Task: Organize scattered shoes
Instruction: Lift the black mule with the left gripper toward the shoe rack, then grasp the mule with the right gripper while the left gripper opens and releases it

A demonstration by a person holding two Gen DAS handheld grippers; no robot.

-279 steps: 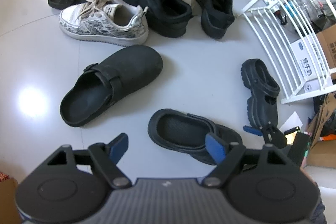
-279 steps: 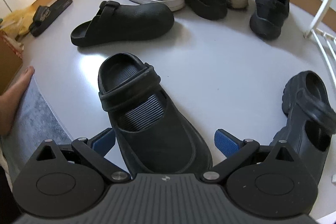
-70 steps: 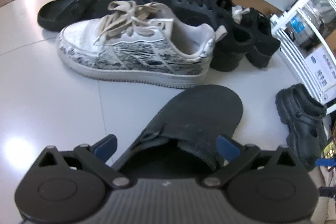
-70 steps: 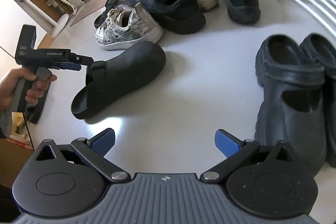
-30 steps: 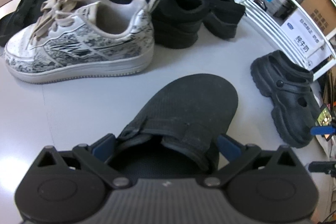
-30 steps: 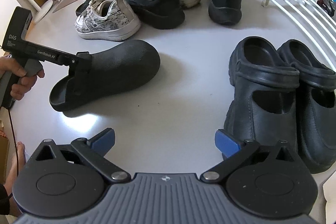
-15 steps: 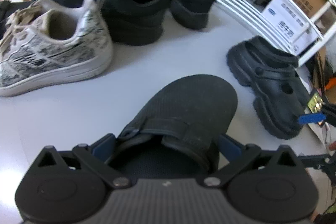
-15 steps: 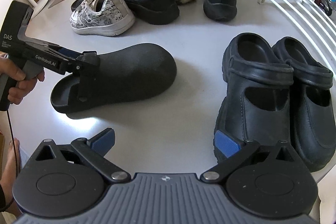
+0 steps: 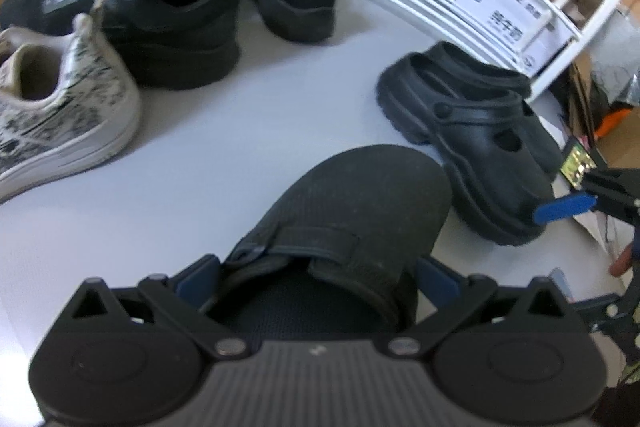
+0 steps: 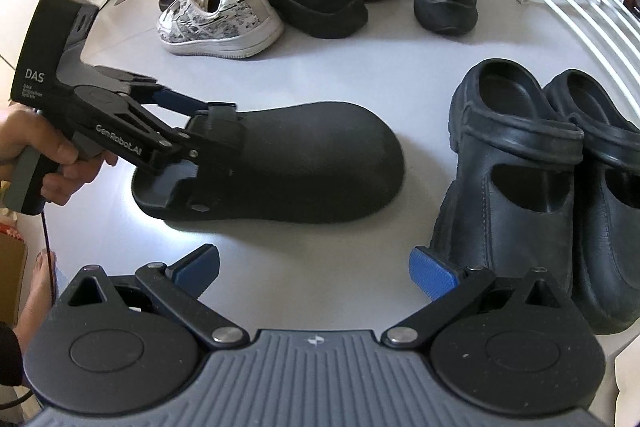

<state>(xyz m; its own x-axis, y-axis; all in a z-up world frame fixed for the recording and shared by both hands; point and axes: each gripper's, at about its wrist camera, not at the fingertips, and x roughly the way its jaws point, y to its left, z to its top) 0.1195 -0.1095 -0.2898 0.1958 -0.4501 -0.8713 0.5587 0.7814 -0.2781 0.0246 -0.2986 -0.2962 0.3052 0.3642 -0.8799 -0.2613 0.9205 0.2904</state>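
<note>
The left hand-held gripper (image 10: 188, 131) clamped the light, pliable black clog (image 10: 288, 163) at its strap, beside the paired clogs (image 10: 540, 167); the right hand-held gripper (image 10: 314, 273) hung open.

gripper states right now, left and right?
Left gripper: shut on the black clog, fingers at its strap end.
Right gripper: open, holding nothing.

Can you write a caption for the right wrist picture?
Left gripper grips a black clog beside two paired black clogs.
</note>
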